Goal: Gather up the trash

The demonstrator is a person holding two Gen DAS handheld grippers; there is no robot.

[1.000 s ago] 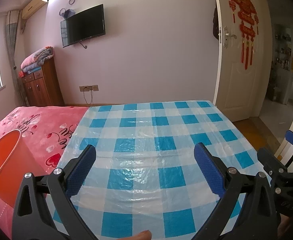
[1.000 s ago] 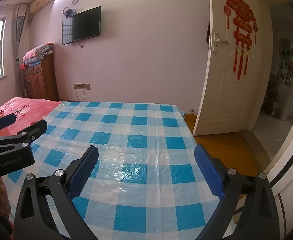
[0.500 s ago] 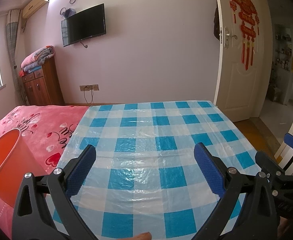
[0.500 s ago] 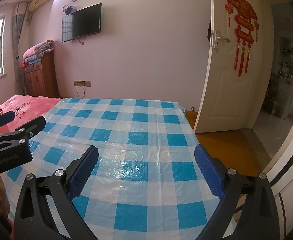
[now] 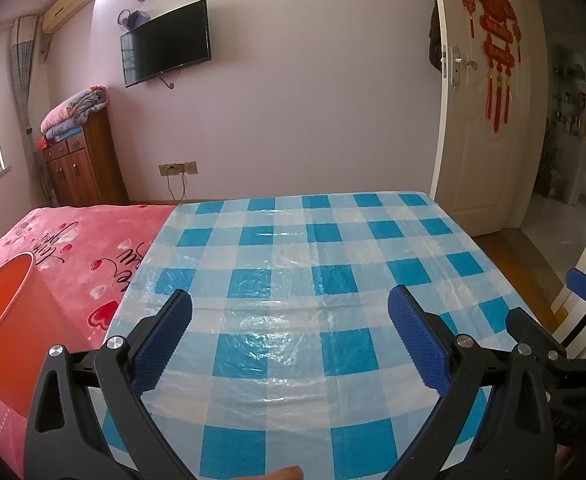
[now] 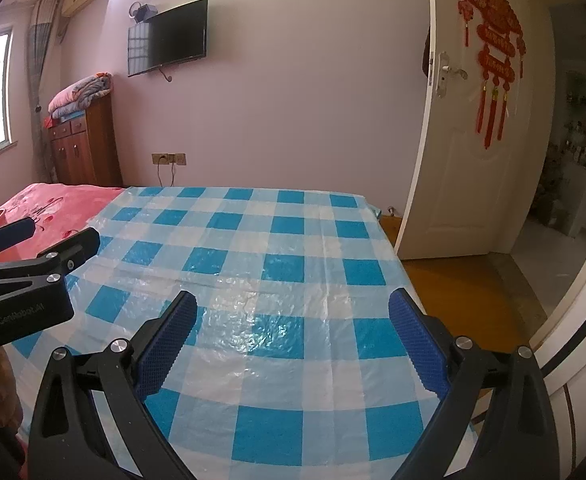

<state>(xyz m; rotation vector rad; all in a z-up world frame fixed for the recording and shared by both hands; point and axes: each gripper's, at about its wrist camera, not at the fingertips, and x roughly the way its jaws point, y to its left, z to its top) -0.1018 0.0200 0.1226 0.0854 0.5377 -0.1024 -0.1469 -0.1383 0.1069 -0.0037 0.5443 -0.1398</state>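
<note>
My left gripper (image 5: 289, 296) is open and empty, hovering over a blue-and-white checked plastic sheet (image 5: 293, 248) spread on the bed. An orange bin (image 5: 1, 312) stands at the far left on the pink blanket (image 5: 85, 248). My right gripper (image 6: 293, 298) is also open with nothing between its blue pads (image 6: 417, 340), above the same sheet (image 6: 285, 232). The left gripper (image 6: 61, 230) shows at the left edge of the right wrist view, and the right gripper (image 5: 543, 296) at the right edge of the left wrist view. No loose trash shows on the sheet.
A wooden cabinet (image 5: 81, 164) with folded blankets stands by the back wall under a wall TV (image 5: 165, 42). A white door (image 6: 473, 140) hangs ajar on the right, with wooden floor (image 6: 461, 292) beside the bed. A person's fingertip (image 5: 285, 473) shows at the bottom edge.
Almost nothing differs: both views shift only slightly and both grippers stay open over the sheet.
</note>
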